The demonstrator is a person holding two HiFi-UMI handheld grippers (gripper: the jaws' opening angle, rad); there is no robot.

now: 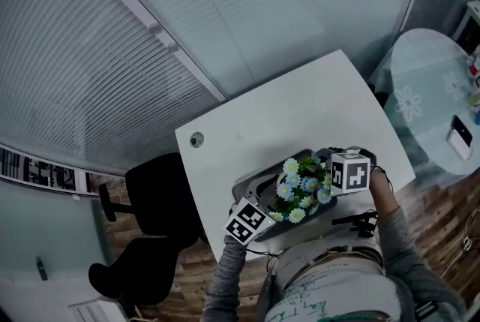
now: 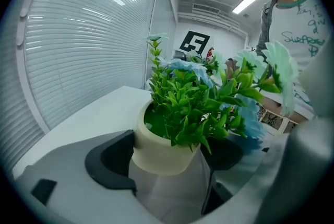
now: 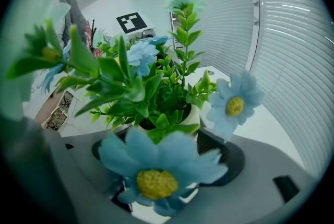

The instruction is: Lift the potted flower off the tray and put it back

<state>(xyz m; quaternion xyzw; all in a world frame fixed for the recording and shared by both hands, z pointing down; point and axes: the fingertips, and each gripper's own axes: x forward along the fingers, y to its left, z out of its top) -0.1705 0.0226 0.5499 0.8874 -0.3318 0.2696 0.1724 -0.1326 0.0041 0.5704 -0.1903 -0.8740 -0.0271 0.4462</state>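
Note:
The potted flower (image 1: 302, 189), a cream pot of green leaves and pale blue daisies, stands over the grey tray (image 1: 251, 182) near the front edge of the white table (image 1: 300, 110). My left gripper (image 1: 268, 213) closes in on it from the left and my right gripper (image 1: 328, 189) from the right. In the left gripper view the pot (image 2: 156, 147) fills the space between the black pads (image 2: 107, 165). In the right gripper view a blurred daisy (image 3: 156, 176) hides most of the pot (image 3: 192, 116), which sits between the pads (image 3: 227, 157). Whether the pot's base touches the tray is hidden.
Window blinds (image 1: 225, 5) run along the table's far side. Two black chairs (image 1: 157, 197) stand to the left on the wood floor. A round glass table (image 1: 424, 91) with a phone (image 1: 459, 134) is at the right. A cable grommet (image 1: 196, 139) marks the table's left corner.

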